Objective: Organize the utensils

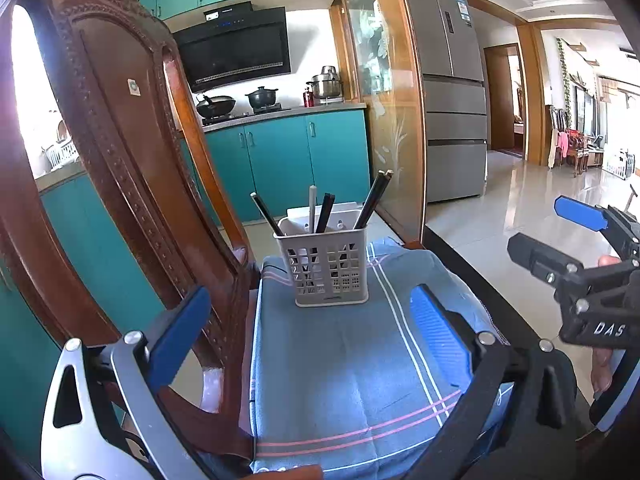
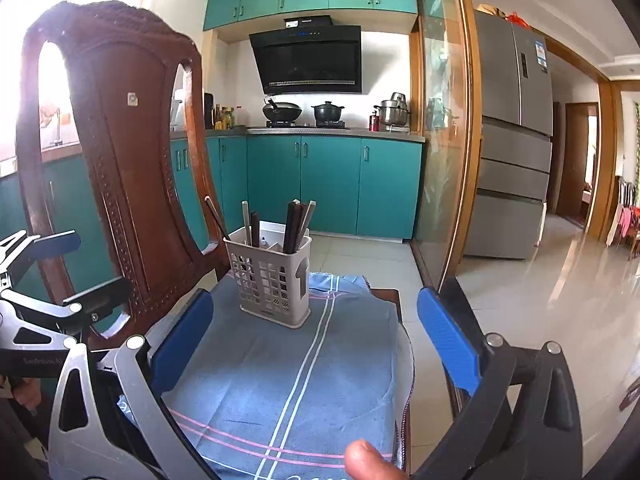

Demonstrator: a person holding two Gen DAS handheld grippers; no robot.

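Note:
A grey perforated utensil holder [image 1: 326,258] stands on a blue towel [image 1: 344,368] on a wooden chair seat. It holds several dark chopsticks [image 1: 374,200] and a white utensil [image 1: 312,208]. It also shows in the right wrist view [image 2: 272,276], on the towel [image 2: 300,376]. My left gripper [image 1: 308,332] is open and empty, just short of the holder. My right gripper [image 2: 316,344] is open and empty, also short of the holder. The right gripper shows at the right edge of the left wrist view [image 1: 560,236].
The carved wooden chair back [image 1: 120,152] rises close on the left. Teal kitchen cabinets [image 2: 332,184] and a stove with pots stand behind. A glass partition [image 2: 440,140] and a grey fridge [image 2: 512,140] are to the right. A thumb [image 2: 368,460] shows at the bottom.

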